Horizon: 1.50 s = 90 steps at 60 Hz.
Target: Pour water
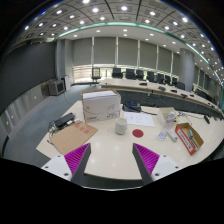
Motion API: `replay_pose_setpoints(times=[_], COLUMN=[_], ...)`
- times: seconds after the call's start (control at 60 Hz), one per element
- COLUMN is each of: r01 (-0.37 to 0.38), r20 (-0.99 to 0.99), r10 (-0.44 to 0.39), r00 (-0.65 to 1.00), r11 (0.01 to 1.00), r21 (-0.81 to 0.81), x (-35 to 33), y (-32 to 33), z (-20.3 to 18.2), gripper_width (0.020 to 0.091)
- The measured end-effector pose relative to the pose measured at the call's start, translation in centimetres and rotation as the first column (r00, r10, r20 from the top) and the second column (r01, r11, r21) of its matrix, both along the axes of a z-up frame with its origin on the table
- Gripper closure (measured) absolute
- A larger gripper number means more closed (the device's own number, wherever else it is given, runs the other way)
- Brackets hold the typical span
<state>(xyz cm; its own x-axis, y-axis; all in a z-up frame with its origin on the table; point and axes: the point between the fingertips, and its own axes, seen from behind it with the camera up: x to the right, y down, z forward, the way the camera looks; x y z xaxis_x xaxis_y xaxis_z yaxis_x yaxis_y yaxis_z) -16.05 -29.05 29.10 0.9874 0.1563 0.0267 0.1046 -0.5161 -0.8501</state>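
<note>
Gripper view, high above a white surface (105, 150) in a large meeting room.

Far left of frame: grey carpet, with a dark box-like unit (56, 87) standing on it at mid-left.

Lower left: a flat brown folder (72, 136) lies on the surface, just beyond the left finger's tip. Above it, at the surface's left edge, a small dark object (64, 121); too small to identify.

Centre: a white box (101, 105) stands on the surface, well beyond the fingers. Just right of it and nearer to the camera, a small white cup (121, 126) stands upright, apart from the box. This is the only vessel I can make out; no water source can be told apart.

Bottom centre: gripper (112, 157). Jaws spread wide, nothing between them but bare surface. Purple pads (78, 160) face inward on both fingers. The cup sits beyond the fingertips, roughly in line with the gap.

Right of centre: white papers (140, 119) lie flat beyond the right finger.

Right: a long orange-edged box (188, 137) lies at an angle, with a white item beside it that I cannot identify.

Upper right: rows of desks and dark chairs (150, 76) before curtained windows.
</note>
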Motion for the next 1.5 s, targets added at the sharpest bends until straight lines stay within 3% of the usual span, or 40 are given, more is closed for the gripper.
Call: replay_pose_setpoints(times=[0.283,0.65,0.9,1.183,1.25,1.3,1.35,1.5], r01=[0.100,0.187,0.174,0.163,0.167,0.172,0.174,0.182], r20=[0.017,0.070,0.013,0.006,0.002,0.000,-0.005,-0.016], r10=[-0.100,-0.190,-0.177,-0.166,-0.169,-0.174,-0.175,-0.183], r00=[0.995,0.979,0.984,0.986,0.986,0.985,0.984,0.983], r11=[0.995,0.981,0.978,0.976,0.975,0.973,0.970,0.964], r21=[0.010,0.042,0.114,0.141,0.149,0.155,0.169,0.192], x=[6.3,24.4,33.0,35.5,35.8,36.1,36.1,36.0], y=[4.2,12.9,23.7,35.0,36.7,37.7,38.3,38.7], z=[-2.9,-10.4,-14.2,-19.6,-20.5,-21.0,-21.2,-21.1], gripper_width=[0.0248,0.0244,0.0244,0.0259,0.0334,0.0438,0.0586,0.0684])
